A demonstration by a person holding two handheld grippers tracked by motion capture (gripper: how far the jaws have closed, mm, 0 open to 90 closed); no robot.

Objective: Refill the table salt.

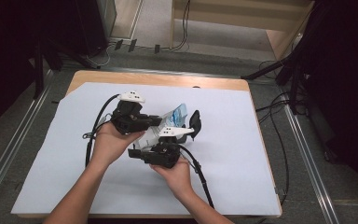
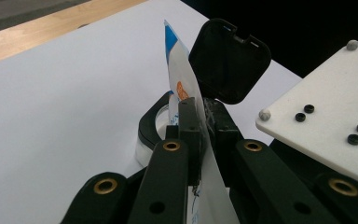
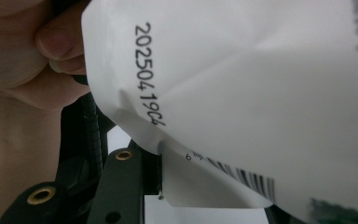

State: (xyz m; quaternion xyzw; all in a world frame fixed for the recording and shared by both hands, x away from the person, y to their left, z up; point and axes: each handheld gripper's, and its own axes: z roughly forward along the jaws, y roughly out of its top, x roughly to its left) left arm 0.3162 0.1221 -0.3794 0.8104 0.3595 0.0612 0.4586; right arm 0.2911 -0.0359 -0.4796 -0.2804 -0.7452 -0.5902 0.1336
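Note:
A white packet with blue and orange print is held up between my two grippers over the middle of the table. My left gripper is shut on its edge; in the left gripper view the jaws pinch the thin packet upright. My right gripper comes in from the near side and points left. In the right gripper view the packet, with a printed date code and barcode, runs down into the jaws, which look shut on its lower edge. One jaw is hidden behind the packet.
A small black case with its lid flipped open sits just beyond the packet, on the white sheet covering the wooden table. Black cables trail from both grippers toward the near edge. A hand is close at the left.

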